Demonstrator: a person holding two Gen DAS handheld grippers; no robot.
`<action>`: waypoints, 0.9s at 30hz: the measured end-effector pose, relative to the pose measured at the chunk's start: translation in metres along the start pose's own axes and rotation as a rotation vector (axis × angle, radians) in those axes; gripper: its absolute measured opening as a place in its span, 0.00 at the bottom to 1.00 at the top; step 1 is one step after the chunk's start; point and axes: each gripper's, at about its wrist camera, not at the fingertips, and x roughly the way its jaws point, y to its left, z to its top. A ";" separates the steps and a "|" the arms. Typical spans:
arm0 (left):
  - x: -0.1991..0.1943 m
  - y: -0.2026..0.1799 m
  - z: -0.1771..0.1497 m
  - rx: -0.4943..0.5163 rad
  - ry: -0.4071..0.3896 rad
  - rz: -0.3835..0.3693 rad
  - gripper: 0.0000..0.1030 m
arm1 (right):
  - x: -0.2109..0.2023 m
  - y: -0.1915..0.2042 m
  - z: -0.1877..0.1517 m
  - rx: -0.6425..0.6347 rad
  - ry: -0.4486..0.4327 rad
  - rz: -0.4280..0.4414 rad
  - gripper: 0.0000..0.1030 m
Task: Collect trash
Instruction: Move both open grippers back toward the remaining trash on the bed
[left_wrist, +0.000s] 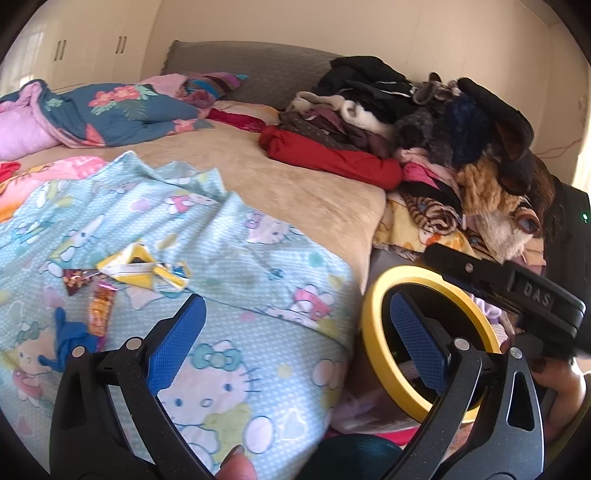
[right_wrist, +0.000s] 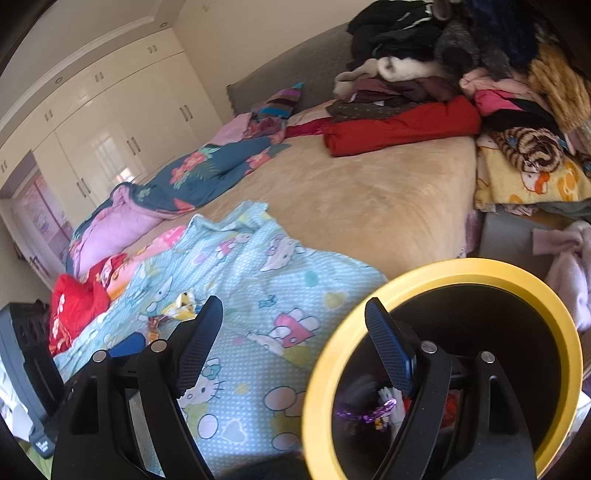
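Sitting partly done, the job is showing results in the yellow-rimmed bin (right_wrist: 443, 280) beside the bed's (left_wrist: 295, 177) near corner: a purple wrapper (right_wrist: 373, 411) and other scraps are already lying at its bottom. Several pieces are still waiting on the light blue cartoon sheet (left_wrist: 240, 258) toward its left edge: a yellow-and-white torn wrapper (left_wrist: 136, 267), a dark red wrapper (left_wrist: 75, 280), an orange wrapper (left_wrist: 99, 310) and a blue scrap (left_wrist: 68, 338). Both the left gripper (left_wrist: 295, 339) and the right gripper (right_wrist: 295, 339) are holding their fingers spread, gripping nothing. The right one is hanging over the bin's rim.
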 end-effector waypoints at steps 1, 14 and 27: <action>0.000 0.003 0.001 -0.004 -0.003 0.007 0.89 | 0.002 0.005 -0.001 -0.013 0.003 0.005 0.75; -0.017 0.065 0.015 -0.056 -0.053 0.136 0.89 | 0.042 0.056 -0.010 -0.146 0.059 0.059 0.75; -0.032 0.128 0.001 -0.107 -0.015 0.215 0.89 | 0.096 0.111 -0.027 -0.292 0.155 0.130 0.75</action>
